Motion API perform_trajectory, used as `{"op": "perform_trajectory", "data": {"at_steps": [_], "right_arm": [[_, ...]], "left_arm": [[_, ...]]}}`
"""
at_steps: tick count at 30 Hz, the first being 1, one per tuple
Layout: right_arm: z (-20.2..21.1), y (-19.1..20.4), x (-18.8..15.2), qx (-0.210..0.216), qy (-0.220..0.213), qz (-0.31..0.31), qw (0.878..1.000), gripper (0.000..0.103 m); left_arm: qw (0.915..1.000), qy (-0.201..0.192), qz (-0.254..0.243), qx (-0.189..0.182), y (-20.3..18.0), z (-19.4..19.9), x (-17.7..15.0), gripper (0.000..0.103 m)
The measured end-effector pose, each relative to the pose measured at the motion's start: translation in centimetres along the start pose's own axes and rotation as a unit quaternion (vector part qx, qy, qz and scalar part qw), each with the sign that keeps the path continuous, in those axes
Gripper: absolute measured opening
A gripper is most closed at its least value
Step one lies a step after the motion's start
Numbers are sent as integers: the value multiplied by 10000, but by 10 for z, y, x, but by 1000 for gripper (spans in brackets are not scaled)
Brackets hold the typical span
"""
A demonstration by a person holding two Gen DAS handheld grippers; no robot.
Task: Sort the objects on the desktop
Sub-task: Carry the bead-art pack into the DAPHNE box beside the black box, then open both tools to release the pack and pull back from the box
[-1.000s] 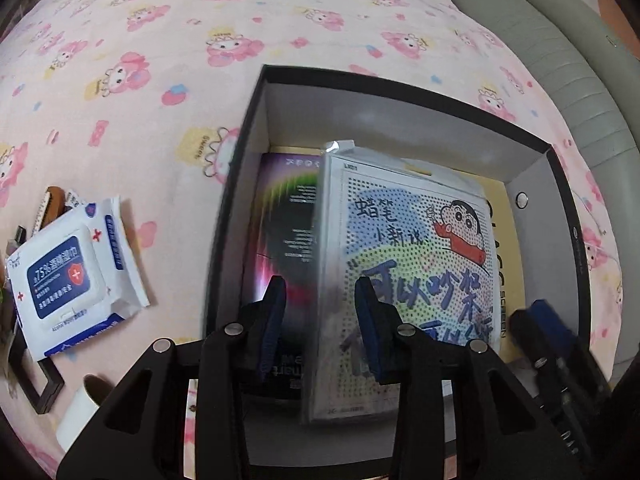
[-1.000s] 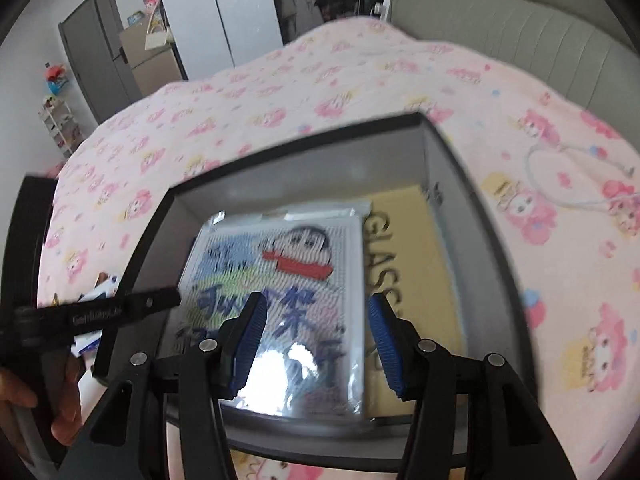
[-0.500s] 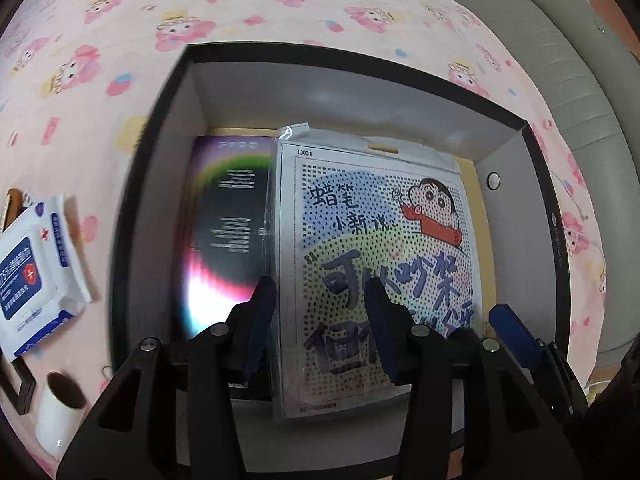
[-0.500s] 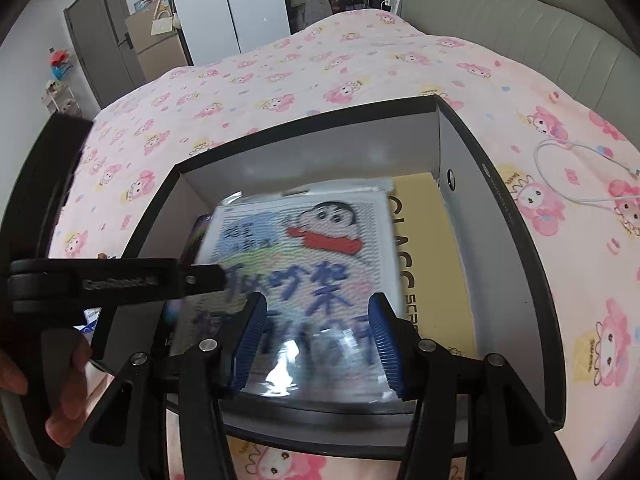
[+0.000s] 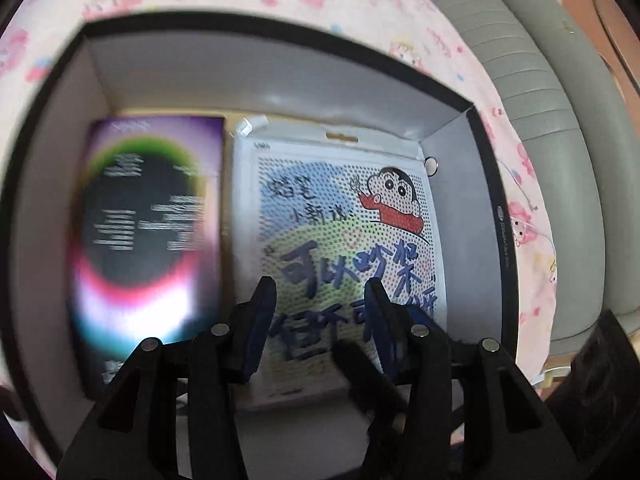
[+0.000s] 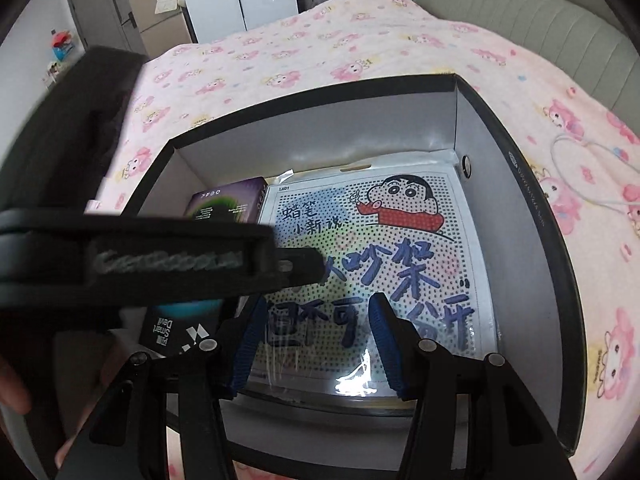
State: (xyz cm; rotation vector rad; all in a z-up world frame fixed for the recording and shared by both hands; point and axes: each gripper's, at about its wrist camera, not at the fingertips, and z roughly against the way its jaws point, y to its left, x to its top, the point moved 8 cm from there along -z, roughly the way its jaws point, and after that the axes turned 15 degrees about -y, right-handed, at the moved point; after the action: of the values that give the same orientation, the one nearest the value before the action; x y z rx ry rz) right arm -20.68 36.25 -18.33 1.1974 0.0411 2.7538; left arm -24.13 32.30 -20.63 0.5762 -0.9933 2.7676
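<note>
While you've got both hands hovering over the box (image 6: 520, 152), it looks like you're well into the sorting — the cartoon bead-art pack (image 6: 380, 248) lies flat on the right side of the floor, and the dark smart-device carton (image 5: 148, 236) sits just beside it on the left, apparently touching along one edge. Your left gripper (image 5: 320, 304) has its fingers apart with nothing between them, and the right gripper (image 6: 316, 328) is the same — spread and empty above the pack's lower edge. A yellowish thing may be lying under the pack, can't really tell. What's left I'd guess is outside the box, since neither view shows other loose items on the bed (image 6: 320, 48) right now.
</note>
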Motion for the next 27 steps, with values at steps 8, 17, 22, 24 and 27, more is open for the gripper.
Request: {"op": "perform_trajectory", "data": {"at_steps": [8,17,22,24,27], "right_arm": [[16,10,5,46,-135,-87,9999,49],[66,51,4,255,-519,36,9983,49],[98,87,1,606,-716,150,9955,49],[110,100,-1,726,-795,197,9940,49],[129,109,-12,775,-970,149,9922,49]], "left_arm": [[9955,-658,-560,382,14,59,5,46],[9836,-1274,-1081,681,23,140,-23,42],[9807,-1561,-1004,617,30,198,-39,42],[9780,-1715,-1016,621,34,222,-50,42],[9748,-1921,-953,609,48,256,-75,42]]}}
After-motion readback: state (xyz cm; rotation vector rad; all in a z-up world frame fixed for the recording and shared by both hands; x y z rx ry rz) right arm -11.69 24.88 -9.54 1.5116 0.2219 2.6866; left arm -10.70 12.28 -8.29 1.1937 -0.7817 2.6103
